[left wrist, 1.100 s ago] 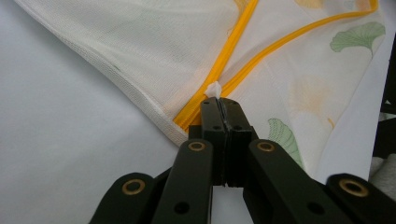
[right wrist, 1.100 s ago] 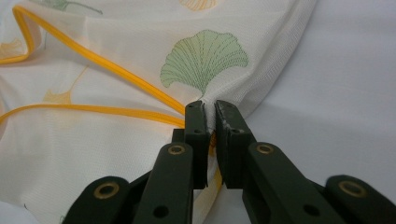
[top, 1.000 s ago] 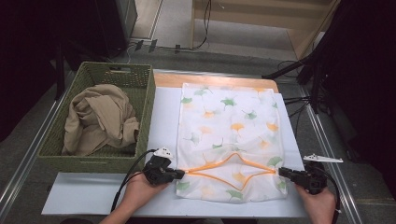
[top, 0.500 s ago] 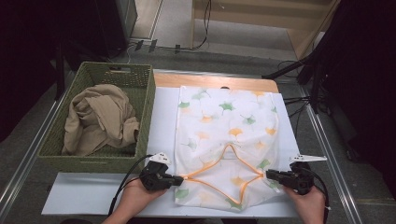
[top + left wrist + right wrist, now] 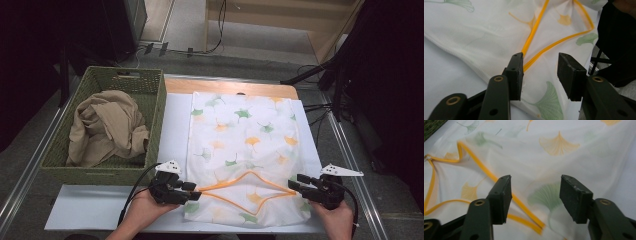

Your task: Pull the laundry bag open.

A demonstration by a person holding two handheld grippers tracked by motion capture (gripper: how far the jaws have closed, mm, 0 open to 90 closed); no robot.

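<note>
cloth point(image 5: 243, 150): long axis 12–6, folded orange hem at 6
left tongs point(image 5: 196, 191): jaws just parted, hem at 3
right tongs point(image 5: 294, 183): jaws just parted, hem at 9

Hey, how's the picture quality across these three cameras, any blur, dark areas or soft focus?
High view: the leaf-print cloth and white sheet are evenly lit, while the surroundings beyond the table fall nearly black. Left gripper view: cloth sharp around the orange trim, the near jaws slightly soft. Right gripper view: the trim smears near the bottom, and the far leaves look hazy.

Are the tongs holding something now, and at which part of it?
Nothing is held. Both tongs, left and right, have just opened over the cloth near its orange edge.
</note>
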